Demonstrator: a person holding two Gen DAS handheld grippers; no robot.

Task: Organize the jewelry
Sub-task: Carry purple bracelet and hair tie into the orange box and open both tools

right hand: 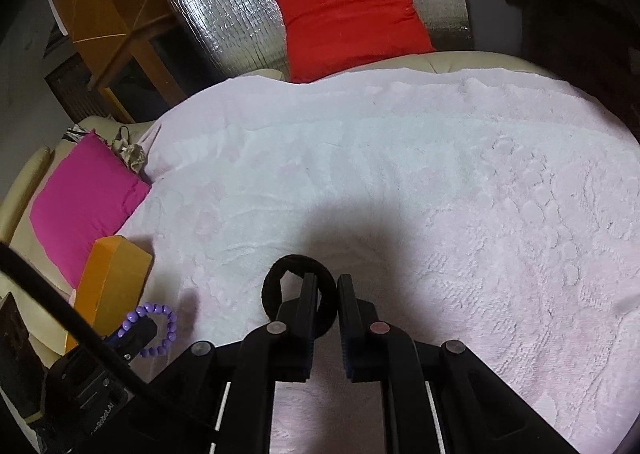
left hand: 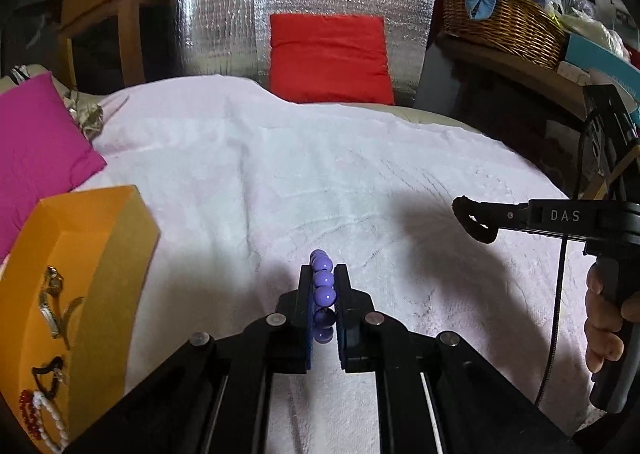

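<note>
Over the pale pink towel (left hand: 320,158), with your left gripper (left hand: 323,286) clamped on the purple bead bracelet (left hand: 322,286) and your right gripper (right hand: 328,294) pinching the black ring (right hand: 298,294), carry both steadily left to the orange box (left hand: 120,254) before releasing.

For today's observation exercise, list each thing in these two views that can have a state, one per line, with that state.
Left gripper: shut on the purple bead bracelet.
Right gripper: shut on the black hair tie.
Orange box: open, lidless, jewelry inside.
Pearl bracelet: lying in the box.
Red bead bracelet: lying in the box.
White towel: spread flat, wrinkled.
Wicker basket: full.
</note>
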